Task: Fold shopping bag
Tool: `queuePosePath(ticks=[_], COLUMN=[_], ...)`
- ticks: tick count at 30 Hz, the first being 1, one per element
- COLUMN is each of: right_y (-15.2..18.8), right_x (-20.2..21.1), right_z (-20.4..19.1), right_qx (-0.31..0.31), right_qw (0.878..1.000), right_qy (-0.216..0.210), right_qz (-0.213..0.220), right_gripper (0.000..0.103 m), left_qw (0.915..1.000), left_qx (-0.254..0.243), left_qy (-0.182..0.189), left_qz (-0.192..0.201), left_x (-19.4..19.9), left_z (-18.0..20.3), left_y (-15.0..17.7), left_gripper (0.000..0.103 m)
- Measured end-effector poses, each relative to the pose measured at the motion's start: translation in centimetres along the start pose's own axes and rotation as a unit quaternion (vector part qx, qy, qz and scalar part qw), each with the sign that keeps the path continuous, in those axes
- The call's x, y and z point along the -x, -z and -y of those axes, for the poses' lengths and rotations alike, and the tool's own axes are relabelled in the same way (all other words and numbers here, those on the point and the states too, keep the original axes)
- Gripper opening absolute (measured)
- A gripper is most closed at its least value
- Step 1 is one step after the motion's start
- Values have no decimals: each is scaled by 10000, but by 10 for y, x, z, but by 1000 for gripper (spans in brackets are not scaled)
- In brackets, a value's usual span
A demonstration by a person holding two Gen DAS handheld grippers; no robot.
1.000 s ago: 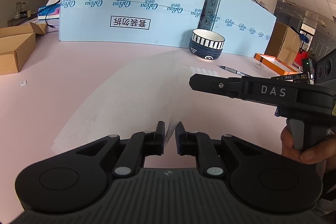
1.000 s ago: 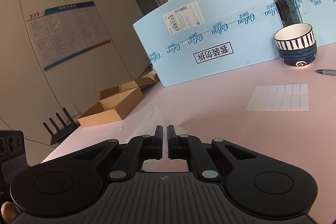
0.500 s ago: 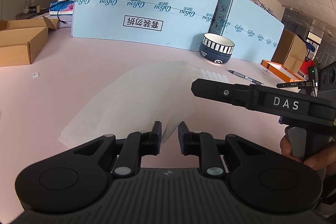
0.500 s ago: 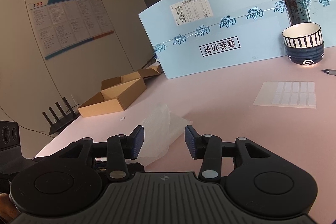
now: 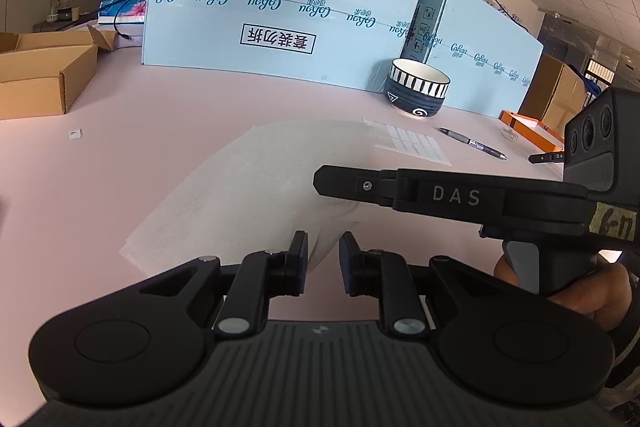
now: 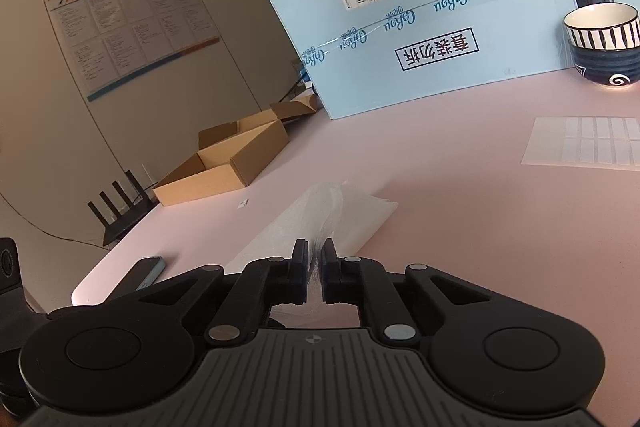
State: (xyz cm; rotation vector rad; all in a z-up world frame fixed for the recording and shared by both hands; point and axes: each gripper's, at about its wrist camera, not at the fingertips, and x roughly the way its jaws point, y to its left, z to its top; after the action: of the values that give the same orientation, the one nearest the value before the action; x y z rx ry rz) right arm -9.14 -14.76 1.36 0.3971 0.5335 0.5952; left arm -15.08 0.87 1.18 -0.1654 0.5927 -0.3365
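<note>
The bag (image 5: 256, 183), thin and translucent white, lies on the pink tabletop (image 5: 168, 115) as a long strip, its long axis running away from the left gripper (image 5: 323, 259) toward the bowl (image 5: 418, 89); its near end rises off the tabletop into both grippers. In the left wrist view that end passes between the left fingers (image 5: 301, 254), which stand a little apart with the film loose in the gap, not pinched; the right gripper (image 6: 316, 267) reaches across from the right, just beyond them. In its own view the right fingers (image 6: 299, 259) are nearly together with a fold of film between them; whether they truly bite it I cannot tell, though it looks so. So the bag stretches forward and slightly left of both grippers, the held end nearest, the far end flat; the right gripper seems to have the surer hold. Any fold would likely carry this near end forward along the strip's length.
</note>
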Motion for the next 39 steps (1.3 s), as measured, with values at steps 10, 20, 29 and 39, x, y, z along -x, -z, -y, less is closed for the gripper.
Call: queuePosePath(ticks=[10, 20, 29, 39], right_y=[-13, 4, 30, 32], right_x=[45, 67, 79, 104], right_z=[-1, 13, 30, 18], right_qx=[-152, -130, -276, 530], right_qw=[9959, 9984, 9973, 9905], right_qy=[-441, 257, 680, 1268], right_qz=[771, 479, 56, -55], right_gripper=[3, 3, 3, 26], left_qw=[9996, 9983, 9981, 9980], left_qx=[193, 286, 305, 277], left_qy=[-222, -148, 128, 133], left_qz=[23, 484, 523, 550], left_x=[6, 12, 1, -7], left_z=[-14, -24, -21, -19], left_y=[6, -8, -13, -16], left_gripper=[34, 35, 35, 34])
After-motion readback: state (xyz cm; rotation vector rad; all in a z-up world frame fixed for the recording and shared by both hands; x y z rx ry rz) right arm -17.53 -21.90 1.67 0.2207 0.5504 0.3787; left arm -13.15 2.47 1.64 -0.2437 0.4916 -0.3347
